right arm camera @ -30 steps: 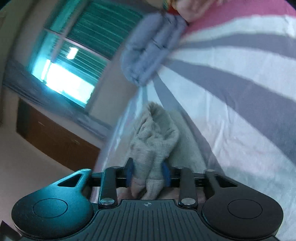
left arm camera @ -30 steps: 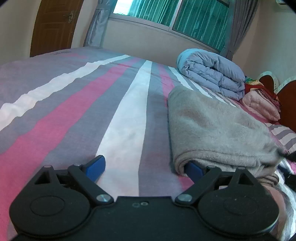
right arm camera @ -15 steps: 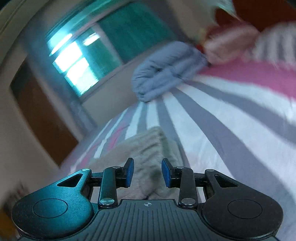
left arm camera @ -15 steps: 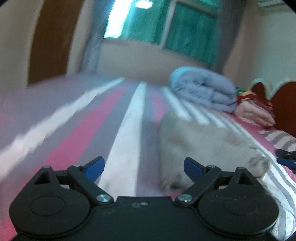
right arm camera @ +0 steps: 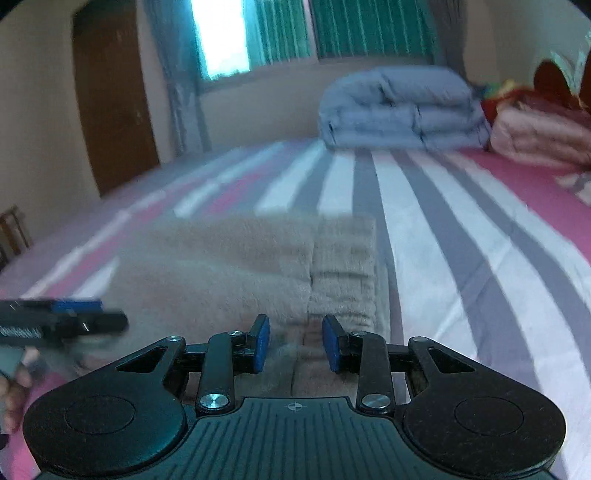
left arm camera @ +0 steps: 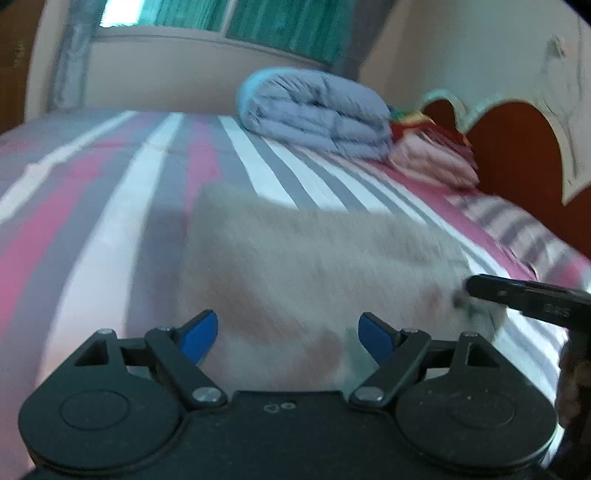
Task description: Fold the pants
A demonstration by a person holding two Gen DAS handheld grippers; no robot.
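Two hand-held grippers, left gripper (left arm camera: 287, 332) and right gripper (right arm camera: 295, 343), both spread and holding nothing, hover just short of the beige fleece pants (right arm camera: 258, 266), lying folded directly ahead on the striped bedsheet (right arm camera: 461, 229); folding appears essentially complete.

Folded duvet (right arm camera: 402, 107) well beyond pants (right arm camera: 258, 273)

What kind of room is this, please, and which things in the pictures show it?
Most likely a home bedroom. The beige pants lie on a bed with a striped sheet; a folded grey-blue quilt sits at its far end, a wooden headboard stands beside it, and a curtained window is behind.
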